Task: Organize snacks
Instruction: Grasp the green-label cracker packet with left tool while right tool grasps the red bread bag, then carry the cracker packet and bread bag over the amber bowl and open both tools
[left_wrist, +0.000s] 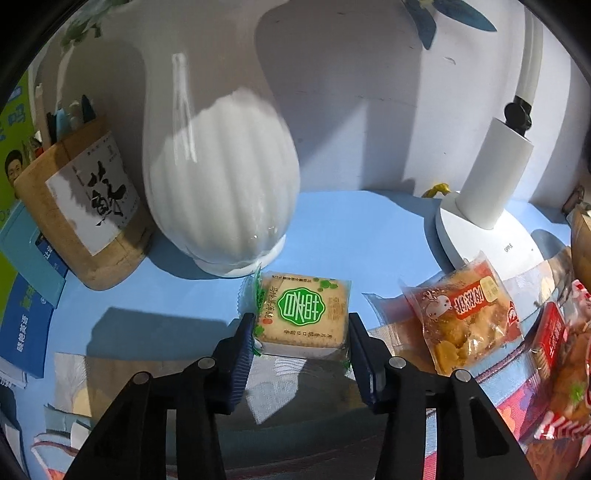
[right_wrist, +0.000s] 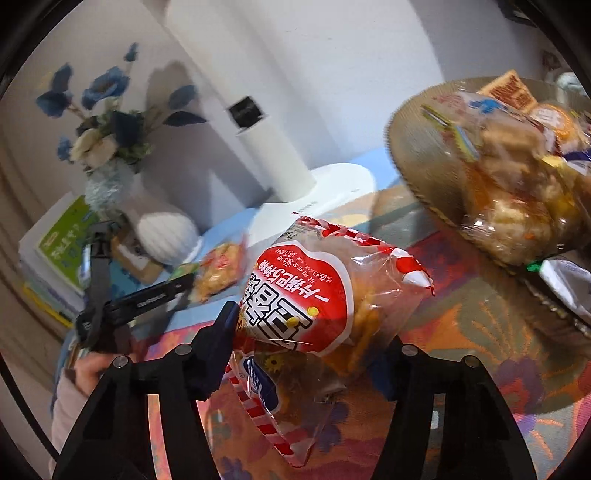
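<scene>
Mid-task: woven basket (right_wrist: 413, 155) already holds several snacks, left gripper (left_wrist: 301, 332) pinches the cracker pack (left_wrist: 301, 317), right gripper (right_wrist: 314, 332) clamps the red bread bag (right_wrist: 325, 295), orange snack pack (left_wrist: 461, 317) still lies loose on the table.

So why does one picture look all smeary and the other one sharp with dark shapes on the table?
Right wrist view: motion blur smears the snack tray and blue flowers. Left wrist view: sharp, with hard sunlight throwing dark shadows behind the white vase and lamp, and glare on the vase. Both views bend at the edges.
</scene>
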